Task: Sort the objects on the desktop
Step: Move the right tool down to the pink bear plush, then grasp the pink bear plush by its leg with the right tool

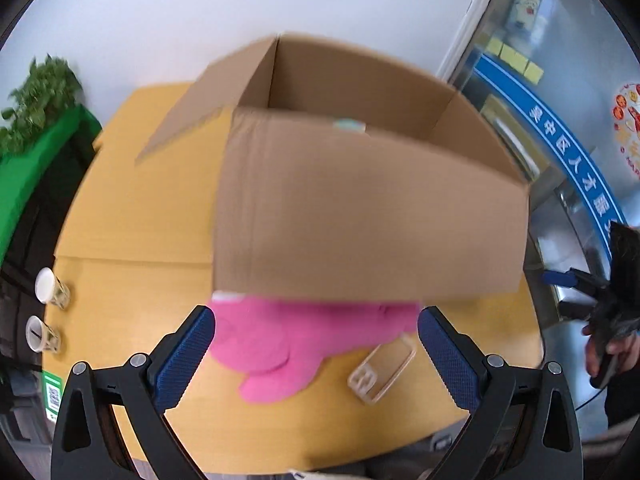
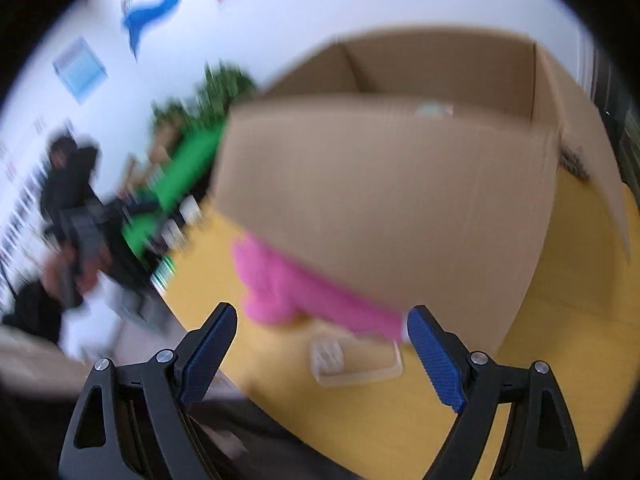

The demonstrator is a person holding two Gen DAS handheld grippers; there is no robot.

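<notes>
An open cardboard box (image 1: 360, 208) stands on the yellow table (image 1: 132, 208); something pale shows over its near rim. A pink plush toy (image 1: 296, 348) lies against the box's near side. A clear phone case (image 1: 382, 370) lies just right of the toy. My left gripper (image 1: 316, 344) is open, its blue pads either side of the toy, above the table. In the blurred right wrist view the box (image 2: 392, 208), the pink toy (image 2: 304, 292) and the clear case (image 2: 356, 360) lie ahead of my open, empty right gripper (image 2: 322, 344).
Two paper cups (image 1: 46, 286) stand at the table's left edge. A green panel (image 1: 36, 164) with a plant sits far left. A glass wall with a blue band (image 1: 572, 148) is on the right. The person's other hand and gripper (image 1: 600, 308) show at right.
</notes>
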